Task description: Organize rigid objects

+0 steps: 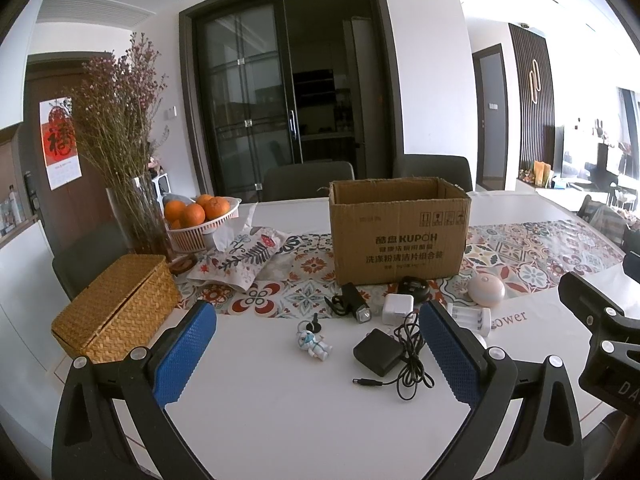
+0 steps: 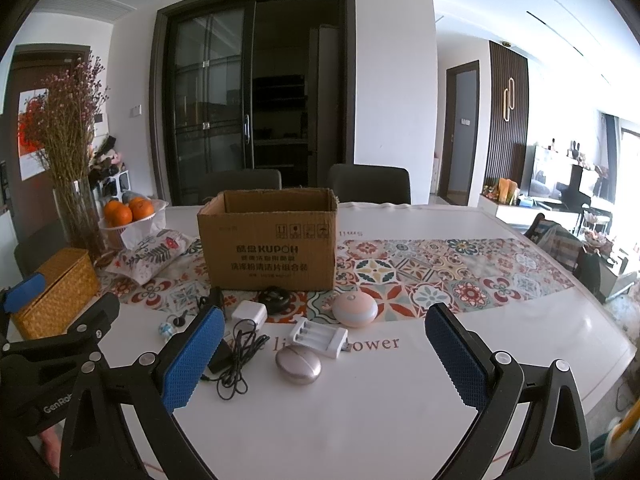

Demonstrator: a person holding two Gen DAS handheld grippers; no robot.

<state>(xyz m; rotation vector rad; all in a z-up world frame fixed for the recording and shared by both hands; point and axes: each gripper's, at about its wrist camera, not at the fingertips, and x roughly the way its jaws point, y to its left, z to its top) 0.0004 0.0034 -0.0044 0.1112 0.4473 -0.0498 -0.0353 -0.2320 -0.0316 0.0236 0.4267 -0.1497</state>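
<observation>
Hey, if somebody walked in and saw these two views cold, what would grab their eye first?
Probably the open cardboard box standing on the patterned runner mid-table, with small gadgets scattered in front: a black adapter with its tangled cord, a white battery charger, a pink round device and an astronaut figure. Next, the blue-padded left gripper and right gripper, both open and empty. At far left, the oranges and woven basket add colour.

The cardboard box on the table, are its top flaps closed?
No, the cardboard box stands with its top open, the inside back wall showing above the front edge.
</observation>
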